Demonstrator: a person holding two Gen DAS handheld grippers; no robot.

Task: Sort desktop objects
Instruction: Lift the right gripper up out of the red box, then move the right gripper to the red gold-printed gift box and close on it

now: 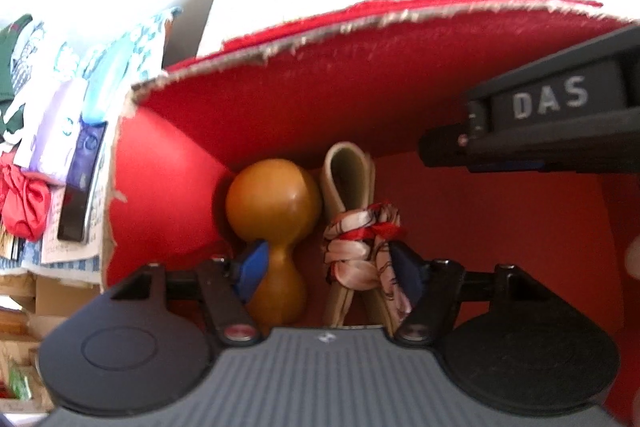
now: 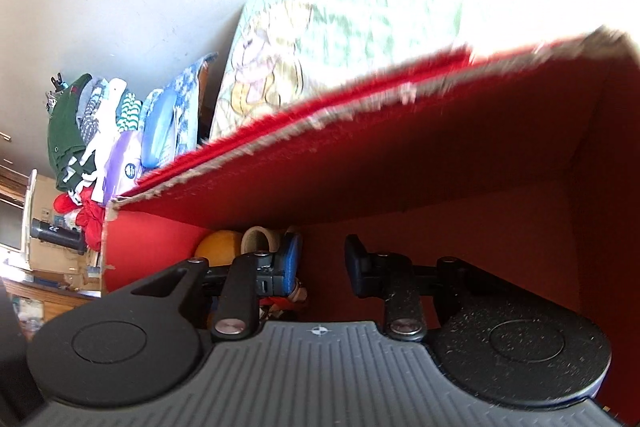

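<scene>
Orange-brown wood, that's the gourd [image 1: 276, 231], one of them, lying in the corner of the red box [image 1: 360, 99] with its fat end aimed at the back wall and its neck running back toward the left gripper [image 1: 326, 269]. One beige strap [image 1: 348, 175] tied with a red-and-white scarf [image 1: 360, 243] lies parallel beside it. Both sit between the left gripper's spread fingers, not squeezed. The right gripper [image 2: 322, 259] hangs open, holding nothing; its body reads "DAS". Clothes [image 2: 92, 131] are piled outside.
</scene>
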